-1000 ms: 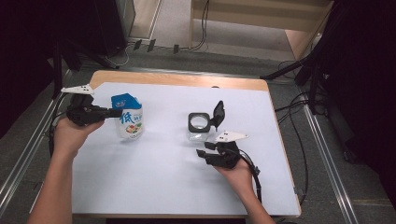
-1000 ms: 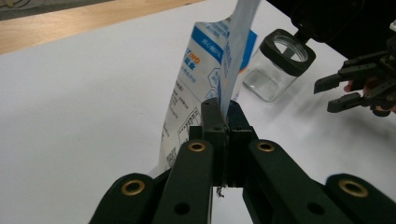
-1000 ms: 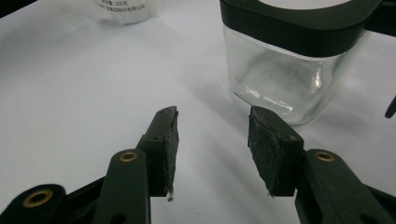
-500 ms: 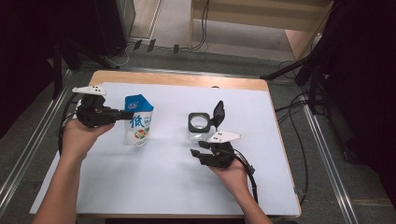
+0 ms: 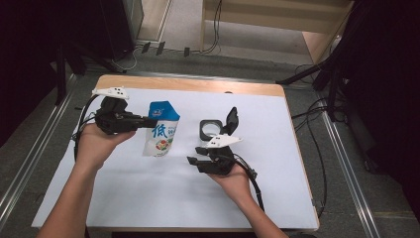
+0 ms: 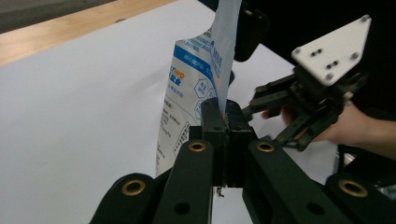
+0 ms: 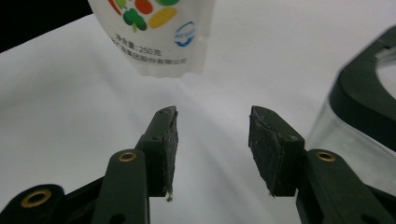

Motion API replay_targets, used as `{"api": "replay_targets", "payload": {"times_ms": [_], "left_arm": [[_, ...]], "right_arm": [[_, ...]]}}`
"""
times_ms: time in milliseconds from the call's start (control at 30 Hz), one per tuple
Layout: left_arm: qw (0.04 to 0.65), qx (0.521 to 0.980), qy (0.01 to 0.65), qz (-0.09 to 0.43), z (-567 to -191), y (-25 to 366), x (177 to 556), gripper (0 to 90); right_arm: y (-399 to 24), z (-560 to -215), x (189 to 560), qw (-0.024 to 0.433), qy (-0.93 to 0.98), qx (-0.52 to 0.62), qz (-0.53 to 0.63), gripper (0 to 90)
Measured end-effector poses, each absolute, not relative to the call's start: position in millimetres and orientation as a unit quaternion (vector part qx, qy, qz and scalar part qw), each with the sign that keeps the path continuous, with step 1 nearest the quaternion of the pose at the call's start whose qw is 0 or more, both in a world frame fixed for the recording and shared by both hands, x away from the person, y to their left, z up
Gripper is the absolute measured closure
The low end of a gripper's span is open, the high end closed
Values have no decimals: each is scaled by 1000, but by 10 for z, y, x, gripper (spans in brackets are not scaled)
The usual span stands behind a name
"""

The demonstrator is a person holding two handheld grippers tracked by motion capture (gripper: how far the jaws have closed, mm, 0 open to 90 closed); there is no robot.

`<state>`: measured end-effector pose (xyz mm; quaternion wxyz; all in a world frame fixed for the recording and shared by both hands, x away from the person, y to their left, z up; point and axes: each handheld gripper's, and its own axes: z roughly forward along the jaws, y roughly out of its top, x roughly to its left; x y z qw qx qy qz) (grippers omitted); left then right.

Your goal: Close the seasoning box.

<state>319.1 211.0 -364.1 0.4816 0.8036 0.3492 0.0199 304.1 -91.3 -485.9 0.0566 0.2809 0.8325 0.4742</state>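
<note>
A white and blue food pouch [image 5: 160, 130] hangs above the white table sheet, left of centre. My left gripper [image 5: 146, 121] is shut on the pouch's upper left edge; in the left gripper view the jaws pinch the thin edge of the pouch [image 6: 205, 79], with my left gripper [image 6: 225, 116] closed tight on it. My right gripper [image 5: 194, 157] stands open just right of the pouch's bottom, low over the table, nothing between its pads. In the right gripper view the pouch [image 7: 154, 32] hangs ahead of my right gripper [image 7: 212, 123]. A clear container with a black rim and raised lid [image 5: 214, 128] stands behind the right gripper.
The clear container's wall [image 7: 359, 116] sits close to the right jaw in the right gripper view. The white sheet [image 5: 148, 198] covers a wooden table [image 5: 193, 84]. Cables trail from both grippers; the floor and dark furniture lie beyond the table's far edge.
The left gripper has carried the pouch to the right and lifted it off the table. The right gripper has shifted left toward the pouch. Both grippers keep the same jaw state.
</note>
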Motion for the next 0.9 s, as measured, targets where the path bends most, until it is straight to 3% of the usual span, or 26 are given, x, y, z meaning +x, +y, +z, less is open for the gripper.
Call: {"api": "replay_targets", "payload": {"times_ms": [533, 900], "left_arm": [[469, 820, 326, 23, -3250, 1758, 3219, 900], [465, 822, 328, 12, -3281, 1683, 3265, 900]], "right_arm": [[-544, -4963, 3216, 56, 825, 301, 475, 536], [-427, -5103, 3311, 64, 804, 325, 494, 538]]}}
